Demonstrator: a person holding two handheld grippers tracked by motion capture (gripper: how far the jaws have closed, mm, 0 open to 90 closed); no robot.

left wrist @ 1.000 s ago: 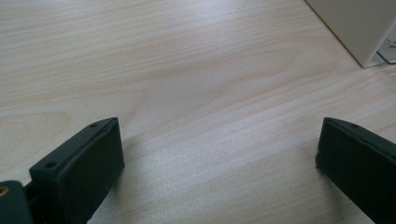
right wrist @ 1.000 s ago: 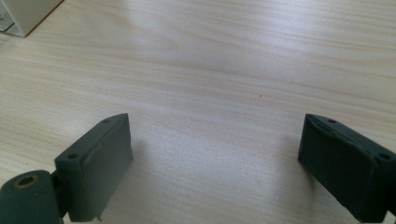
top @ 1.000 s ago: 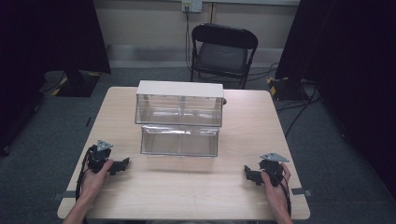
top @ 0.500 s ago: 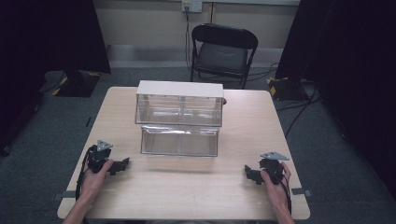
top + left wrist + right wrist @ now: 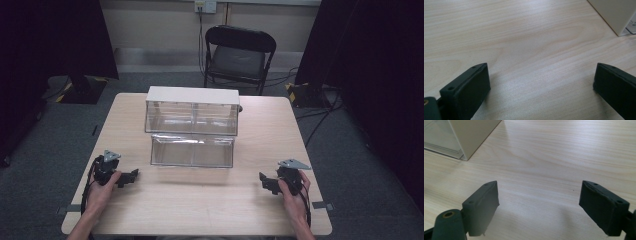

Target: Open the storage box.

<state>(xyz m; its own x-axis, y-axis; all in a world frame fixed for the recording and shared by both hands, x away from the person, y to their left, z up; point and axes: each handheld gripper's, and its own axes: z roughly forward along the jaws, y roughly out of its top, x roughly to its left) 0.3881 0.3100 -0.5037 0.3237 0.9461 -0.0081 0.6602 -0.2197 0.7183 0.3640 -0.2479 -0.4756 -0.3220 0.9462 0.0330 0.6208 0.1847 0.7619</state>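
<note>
Resting on the pale wooden table (image 5: 200,210) at the far left, the left gripper (image 5: 131,176) sits in the person's left hand (image 5: 102,187) with its jaws spread wide, nothing between them; the left gripper view has bare wood between the black jaws and a corner of the cabinet at top right. Centre of the table: a clear plastic drawer (image 5: 192,150) pulled out and lying just in front of the white-topped clear plastic drawer cabinet (image 5: 192,110), touching or nearly touching its front, can't tell which. At the right, the right gripper (image 5: 264,181) in the right hand (image 5: 295,192) is likewise released, jaws wide apart, empty, pointing inward toward the drawer; both grippers are well apart from it. Judgement: work has not started, the drawer probably gets grasped from both ends. Risks: thin clear walls are slick, so a one-sided pinch could tilt or drop it; pushing it crooked could jam it in the cabinet slot or shove the light cabinet backward toward the table edge.
</note>
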